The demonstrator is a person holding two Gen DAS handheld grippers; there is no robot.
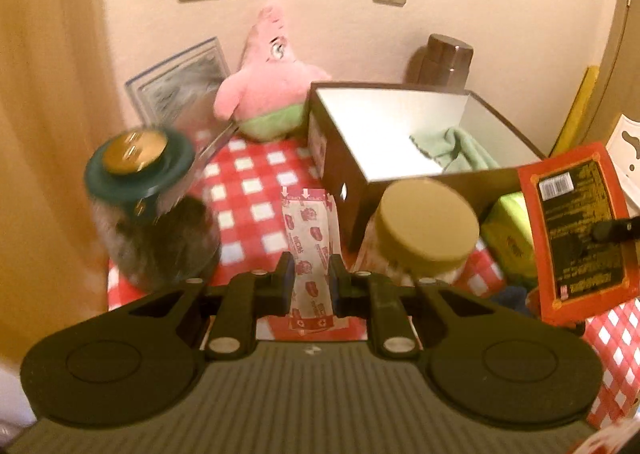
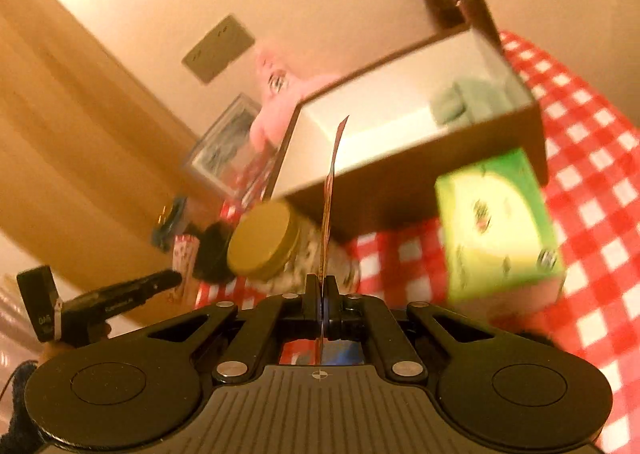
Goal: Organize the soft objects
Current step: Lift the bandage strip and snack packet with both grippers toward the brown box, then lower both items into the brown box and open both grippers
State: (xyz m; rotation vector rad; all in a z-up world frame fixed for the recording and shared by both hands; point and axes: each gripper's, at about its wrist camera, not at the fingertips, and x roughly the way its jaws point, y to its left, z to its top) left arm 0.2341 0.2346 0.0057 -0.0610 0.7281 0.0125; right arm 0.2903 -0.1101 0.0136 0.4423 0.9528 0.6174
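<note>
Red-printed pouch [image 1: 312, 254] pinched in downward-tilted left tongs [image 1: 311, 270], seemingly aloft.

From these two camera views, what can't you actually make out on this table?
- Dark jar, left wrist view: contents blurred.
- Red packet, right wrist view: seen edge-on in the right gripper, faces hidden; left wrist view: print too small.
- Brown box, both views: front floor hidden by its wall; only a green cloth shows.
- Strip in the left gripper: print blurred.
</note>
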